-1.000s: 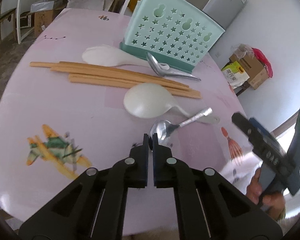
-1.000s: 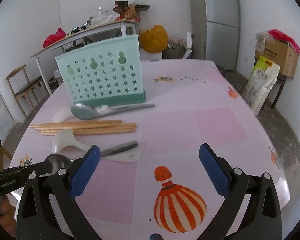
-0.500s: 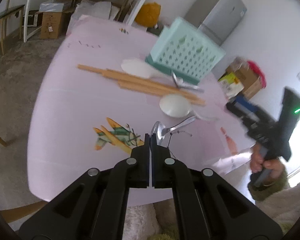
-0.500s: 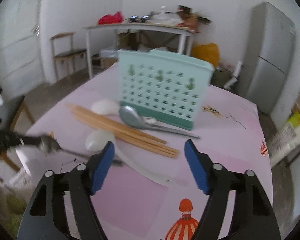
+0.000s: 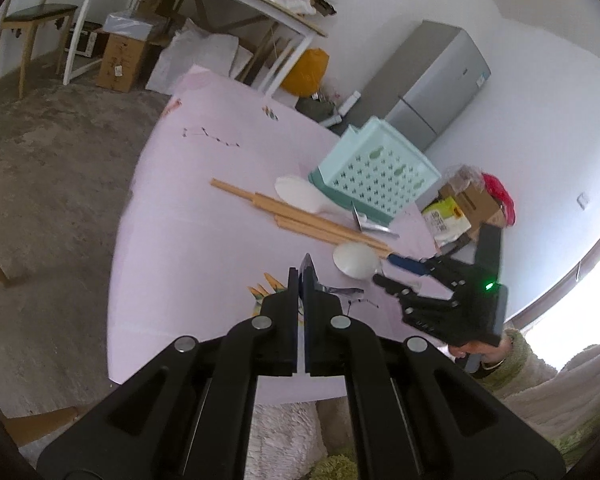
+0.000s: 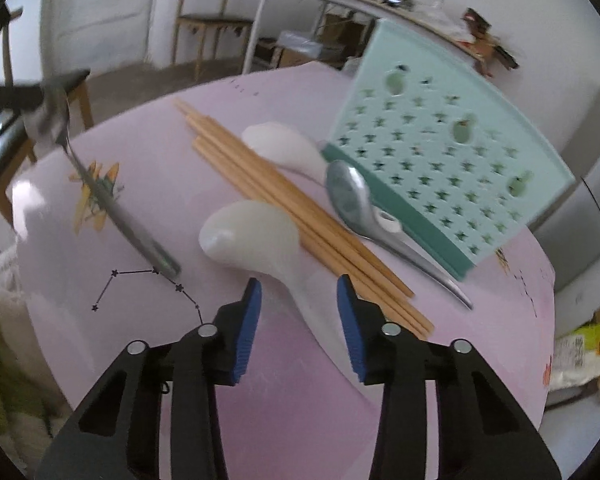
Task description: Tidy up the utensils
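My left gripper [image 5: 302, 276] is shut on the bowl of a metal spoon [image 5: 332, 289], held above the table's near edge; in the right wrist view the spoon [image 6: 112, 208] hangs with its handle slanting down to the right. My right gripper [image 6: 298, 300] is open, its blue pads either side of the handle of a white rice paddle [image 6: 252, 236], not closed on it. It shows in the left wrist view [image 5: 384, 269] beside that paddle [image 5: 356, 261]. A mint utensil basket [image 6: 440, 152] stands behind.
Several wooden chopsticks [image 6: 284, 208], a second white paddle [image 6: 284, 146] and a large metal spoon [image 6: 360, 208] lie before the basket on the pink table [image 6: 140, 160]. Chairs, a fridge [image 5: 432, 88] and boxes stand around.
My left gripper has lifted the metal spoon off the table and pulled back. My right gripper has swung in and down over the near white paddle's handle.
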{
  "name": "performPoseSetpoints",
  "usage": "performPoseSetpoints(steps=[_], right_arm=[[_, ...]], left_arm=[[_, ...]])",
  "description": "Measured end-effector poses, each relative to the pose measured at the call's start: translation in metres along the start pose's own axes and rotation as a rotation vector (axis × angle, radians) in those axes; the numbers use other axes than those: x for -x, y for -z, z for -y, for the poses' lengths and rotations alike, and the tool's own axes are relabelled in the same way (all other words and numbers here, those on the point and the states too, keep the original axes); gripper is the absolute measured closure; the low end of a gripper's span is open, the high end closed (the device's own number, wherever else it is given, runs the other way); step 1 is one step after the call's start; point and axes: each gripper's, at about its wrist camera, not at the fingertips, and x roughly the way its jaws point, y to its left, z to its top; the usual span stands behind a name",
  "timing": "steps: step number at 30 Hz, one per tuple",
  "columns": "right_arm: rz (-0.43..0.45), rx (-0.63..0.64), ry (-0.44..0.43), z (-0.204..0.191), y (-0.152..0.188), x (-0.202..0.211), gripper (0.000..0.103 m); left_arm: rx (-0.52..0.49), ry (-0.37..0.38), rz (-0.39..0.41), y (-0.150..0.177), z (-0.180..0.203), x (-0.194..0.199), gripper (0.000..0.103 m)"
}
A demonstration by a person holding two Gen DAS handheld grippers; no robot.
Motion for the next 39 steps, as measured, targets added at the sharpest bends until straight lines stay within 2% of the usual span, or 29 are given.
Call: performPoseSetpoints(steps=[2, 8, 15, 22, 29, 35, 39], right_arm=[[-0.005, 0.007, -0.011, -0.002, -0.002, -0.002, 0.074], [-0.002, -0.006, -0.014, -0.001, -0.004, 0.004, 0.098], [0.072, -0.052, 0.001, 0.005, 0.0, 0.03, 0.099], [0.174, -0.166, 0.009, 0.022, 0.011, 0.061, 0.099], [0.287, -0.289, 0.0, 0.048, 0.019, 0.088, 0.099], [0.405, -0.414, -0.018, 0.075, 0.026, 0.111, 0.099], [0.462, -0.485, -0.043, 0.092, 0.033, 0.118, 0.099]], left_arm=[[0.013, 0.003, 0.014, -0.001, -0.003, 0.004, 0.102], [0.023, -0.006, 0.053, -0.003, -0.002, 0.016, 0.102], [-0.007, -0.011, 0.147, -0.021, 0.015, 0.037, 0.102], [-0.068, 0.005, 0.273, -0.068, 0.046, 0.052, 0.103], [-0.24, -0.032, 0.35, -0.133, 0.104, 0.035, 0.103], [-0.403, -0.097, 0.357, -0.186, 0.156, -0.001, 0.103], [-0.509, -0.153, 0.353, -0.207, 0.187, -0.027, 0.103]])
